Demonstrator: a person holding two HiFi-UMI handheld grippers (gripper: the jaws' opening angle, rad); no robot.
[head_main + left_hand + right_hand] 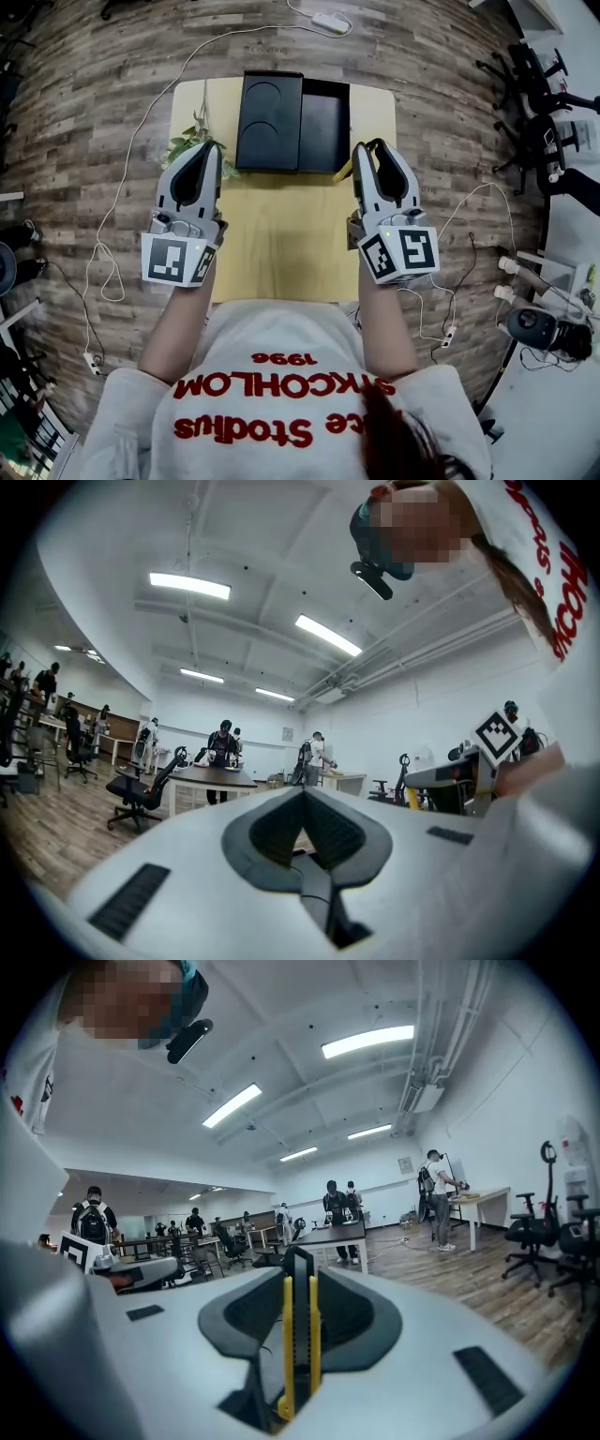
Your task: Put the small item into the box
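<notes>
Nearest the person, the right gripper (375,147) at 3 o'clock of the table (281,246) has its jaws clamped on the small item (300,1335), a slim yellow-and-black strip standing upright between the pads. The left gripper (208,148) at 9 o'clock has its jaws pressed together with nothing between them. Farther out, at 12 o'clock, the black box (323,131) lies open in two halves, and a leafy sprig (192,145) lies at its 9 o'clock side. To do this step well, I judge the right gripper should travel over the deeper right half, tip its nose downward and sink low before the jaws part. Both gripper views look out across the room, so neither shows the box. From the head view the item is mostly covered by the right gripper, and the box's floor is too dark to read.
</notes>
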